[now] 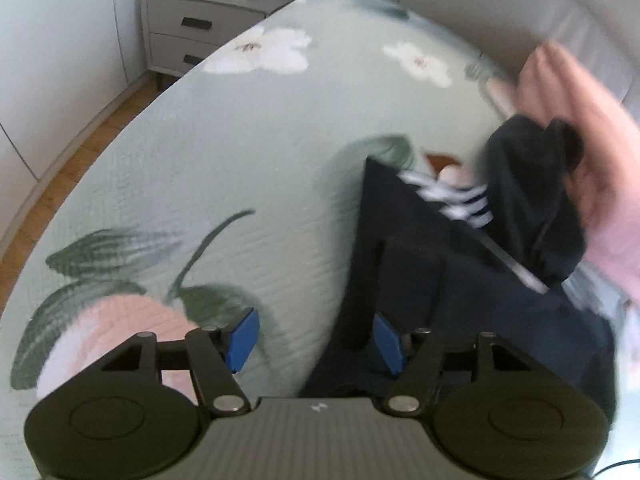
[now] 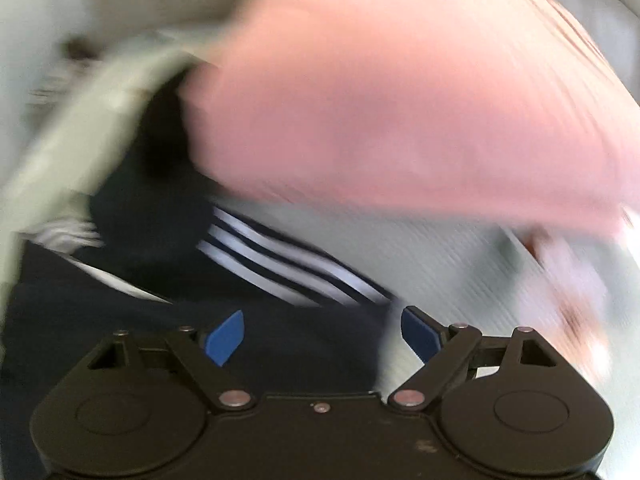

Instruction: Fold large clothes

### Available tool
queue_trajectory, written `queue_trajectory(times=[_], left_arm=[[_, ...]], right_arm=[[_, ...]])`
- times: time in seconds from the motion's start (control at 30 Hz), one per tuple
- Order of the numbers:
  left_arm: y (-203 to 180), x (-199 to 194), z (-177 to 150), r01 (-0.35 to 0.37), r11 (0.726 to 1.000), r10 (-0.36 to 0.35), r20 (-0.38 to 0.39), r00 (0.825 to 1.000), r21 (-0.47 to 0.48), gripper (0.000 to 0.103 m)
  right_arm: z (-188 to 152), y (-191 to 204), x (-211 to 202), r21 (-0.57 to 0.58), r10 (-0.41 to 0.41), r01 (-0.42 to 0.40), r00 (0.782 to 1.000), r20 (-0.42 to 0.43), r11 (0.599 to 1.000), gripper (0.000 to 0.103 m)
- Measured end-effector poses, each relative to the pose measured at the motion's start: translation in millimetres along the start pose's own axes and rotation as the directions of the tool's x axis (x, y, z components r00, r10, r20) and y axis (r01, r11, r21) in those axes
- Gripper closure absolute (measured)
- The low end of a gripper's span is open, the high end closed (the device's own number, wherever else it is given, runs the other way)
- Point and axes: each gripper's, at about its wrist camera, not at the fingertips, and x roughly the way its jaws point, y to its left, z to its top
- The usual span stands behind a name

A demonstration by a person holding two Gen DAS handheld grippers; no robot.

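Note:
A dark navy garment with white stripes (image 1: 432,264) lies on the pale green floral bedspread (image 1: 248,152). My left gripper (image 1: 316,340) is open and low over the garment's left edge, its right pad over the dark cloth and nothing between the blue pads. In the right wrist view my right gripper (image 2: 322,336) is open over the same navy garment (image 2: 256,304), with its white stripes just ahead. A pink garment (image 2: 400,112), blurred, fills the space above and beyond it, and shows at the right in the left wrist view (image 1: 592,128).
A grey nightstand (image 1: 200,28) with a cup and clutter stands beyond the bed's far left corner. A padded headboard (image 1: 500,4) runs along the far side. Wood floor (image 1: 80,148) lies left of the bed. A pink printed flower is by the left gripper (image 1: 120,332).

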Motion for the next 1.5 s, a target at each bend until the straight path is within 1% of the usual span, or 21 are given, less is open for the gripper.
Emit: queue_trajectory(times=[0.07, 0.17, 0.27, 0.4, 0.53, 0.6, 0.7, 0.8, 0.83, 0.87, 0.9, 0.93, 0.97, 1.03, 1.07, 1.13, 1.2, 1.27, 1.37, 1.43, 1.5], left_arm=[[-3, -4, 2, 0.026, 1.0, -0.026, 0.003, 1.0, 0.005, 0.037], [-7, -4, 3, 0.049, 0.998, -0.049, 0.003, 0.999, 0.025, 0.037], [-9, 4, 6, 0.087, 0.996, -0.087, -0.017, 0.996, 0.022, 0.037], [-5, 13, 8, 0.123, 0.992, -0.122, -0.039, 0.992, 0.024, 0.037], [2, 22, 10, 0.15, 0.989, -0.149, -0.06, 0.987, 0.008, 0.037], [6, 25, 11, 0.158, 0.987, -0.158, -0.068, 0.985, -0.006, 0.037], [13, 30, 11, 0.146, 0.989, -0.147, -0.074, 0.986, -0.019, 0.037], [16, 34, 9, 0.133, 0.991, -0.134, -0.084, 0.987, -0.021, 0.037], [16, 34, 8, 0.13, 0.991, -0.131, -0.087, 0.988, -0.022, 0.037], [17, 35, 8, 0.126, 0.992, -0.127, -0.092, 0.988, -0.022, 0.037], [16, 36, 7, 0.123, 0.992, -0.125, -0.098, 0.987, -0.023, 0.038], [16, 36, 7, 0.125, 0.992, -0.127, -0.1, 0.987, -0.025, 0.038], [15, 35, 7, 0.129, 0.991, -0.131, -0.099, 0.986, -0.025, 0.038], [11, 31, 6, 0.142, 0.99, -0.143, -0.09, 0.986, -0.023, 0.039], [10, 28, 5, 0.148, 0.989, -0.149, -0.085, 0.985, -0.022, 0.039], [6, 22, 2, 0.162, 0.987, -0.163, -0.077, 0.984, -0.017, 0.039], [3, 13, -1, 0.172, 0.985, -0.173, -0.066, 0.983, -0.015, 0.039], [2, 4, -5, 0.187, 0.982, -0.187, -0.059, 0.98, -0.014, 0.039], [2, -13, -11, 0.206, 0.979, -0.206, -0.038, 0.978, -0.012, 0.039], [1, -24, -15, 0.215, 0.977, -0.215, -0.023, 0.976, -0.007, 0.039], [-1, -34, -20, 0.226, 0.974, -0.226, -0.013, 0.974, -0.004, 0.039]], right_arm=[[27, 30, -6, -0.053, 0.074, -0.071, 0.996, 0.053, 0.996, 0.001], [66, 64, 3, -0.126, 0.06, -0.044, 0.991, 0.124, 0.991, 0.002], [103, 87, 22, -0.137, 0.074, -0.052, 0.983, 0.167, 0.989, 0.002], [141, 118, 68, -0.272, -0.042, 0.089, 0.984, 0.174, 0.958, 0.007], [164, 134, 113, -0.353, -0.108, 0.155, 0.983, 0.148, 0.923, 0.007], [165, 139, 125, -0.388, -0.127, 0.173, 0.982, 0.144, 0.905, 0.007], [172, 156, 152, -0.428, -0.169, 0.197, 0.98, 0.104, 0.882, 0.007], [169, 161, 165, -0.429, -0.164, 0.195, 0.981, 0.109, 0.882, 0.011], [167, 160, 168, -0.412, -0.152, 0.186, 0.982, 0.115, 0.892, 0.024], [162, 159, 167, -0.399, -0.147, 0.189, 0.98, 0.133, 0.897, 0.036], [155, 159, 163, -0.391, -0.144, 0.2, 0.975, 0.168, 0.898, 0.08], [148, 159, 159, -0.387, -0.155, 0.227, 0.966, 0.208, 0.894, 0.096], [142, 157, 153, -0.371, -0.154, 0.242, 0.956, 0.251, 0.897, 0.096], [140, 143, 134, -0.293, -0.079, 0.17, 0.951, 0.298, 0.941, 0.097], [138, 137, 123, -0.254, -0.056, 0.145, 0.943, 0.327, 0.956, 0.097], [135, 128, 101, -0.234, -0.014, 0.104, 0.934, 0.357, 0.967, 0.097], [127, 123, 76, -0.244, 0.009, 0.092, 0.924, 0.382, 0.966, 0.097], [113, 117, 46, -0.253, 0.06, 0.05, 0.91, 0.411, 0.966, 0.097], [74, 111, -4, -0.305, 0.165, -0.027, 0.885, 0.435, 0.952, 0.097], [44, 109, -28, -0.351, 0.222, -0.069, 0.882, 0.416, 0.934, 0.097], [6, 110, -48, -0.4, 0.28, -0.125, 0.892, 0.356, 0.908, 0.097]])
